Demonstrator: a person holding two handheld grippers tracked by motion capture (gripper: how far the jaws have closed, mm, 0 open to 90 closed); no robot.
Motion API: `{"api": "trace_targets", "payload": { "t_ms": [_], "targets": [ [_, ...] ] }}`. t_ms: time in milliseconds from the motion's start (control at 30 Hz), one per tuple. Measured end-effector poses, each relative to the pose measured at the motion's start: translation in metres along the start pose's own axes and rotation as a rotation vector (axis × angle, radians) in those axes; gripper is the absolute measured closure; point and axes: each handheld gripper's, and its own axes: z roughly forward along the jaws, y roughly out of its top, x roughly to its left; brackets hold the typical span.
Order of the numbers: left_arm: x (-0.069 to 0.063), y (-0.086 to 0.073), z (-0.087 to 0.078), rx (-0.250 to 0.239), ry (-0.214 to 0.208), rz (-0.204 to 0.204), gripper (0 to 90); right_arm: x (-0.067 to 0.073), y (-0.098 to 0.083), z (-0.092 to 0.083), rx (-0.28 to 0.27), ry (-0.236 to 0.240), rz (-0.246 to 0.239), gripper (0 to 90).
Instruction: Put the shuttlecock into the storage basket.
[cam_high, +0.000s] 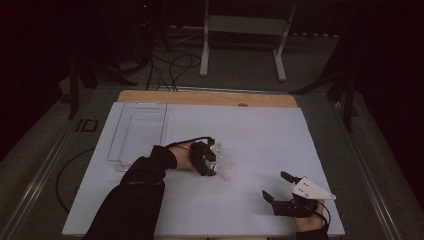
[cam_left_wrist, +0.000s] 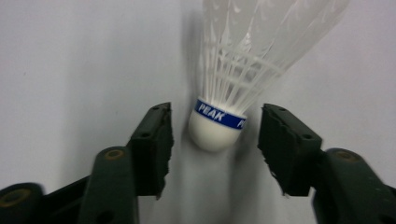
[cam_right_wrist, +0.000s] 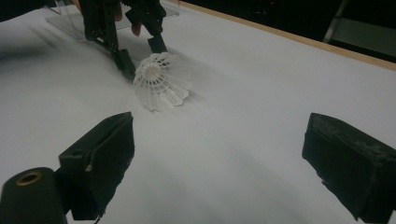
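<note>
A white feather shuttlecock (cam_high: 227, 170) (cam_right_wrist: 161, 86) lies on its side on the white table sheet (cam_high: 260, 135). Its cork (cam_left_wrist: 215, 130) carries a blue band reading PEAK and points toward my left gripper (cam_high: 217, 162) (cam_left_wrist: 215, 140) (cam_right_wrist: 142, 59). The left jaws stand on either side of the cork, with a gap showing on each side and neither pad touching it. My right gripper (cam_high: 276, 185) (cam_right_wrist: 219, 149) rests near the front right of the table, open wide and with nothing between its jaws, facing the shuttlecock from a distance.
A clear plastic tray (cam_high: 137, 130) sits at the back left of the sheet, just behind the left hand. A wooden strip (cam_high: 207, 97) edges the table's far side. On the floor beyond are a white stand (cam_high: 245, 30) and loose cables (cam_high: 170, 65).
</note>
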Motion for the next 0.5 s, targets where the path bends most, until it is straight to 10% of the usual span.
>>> {"api": "trace_targets", "payload": {
  "t_ms": [500],
  "targets": [
    [-0.0008, 0.0058, 0.0042, 0.029, -0.031, 0.045, 64.0, 0.0001, -0.0001, 0.0007, 0.001, 0.004, 0.000, 9.3]
  ]
}}
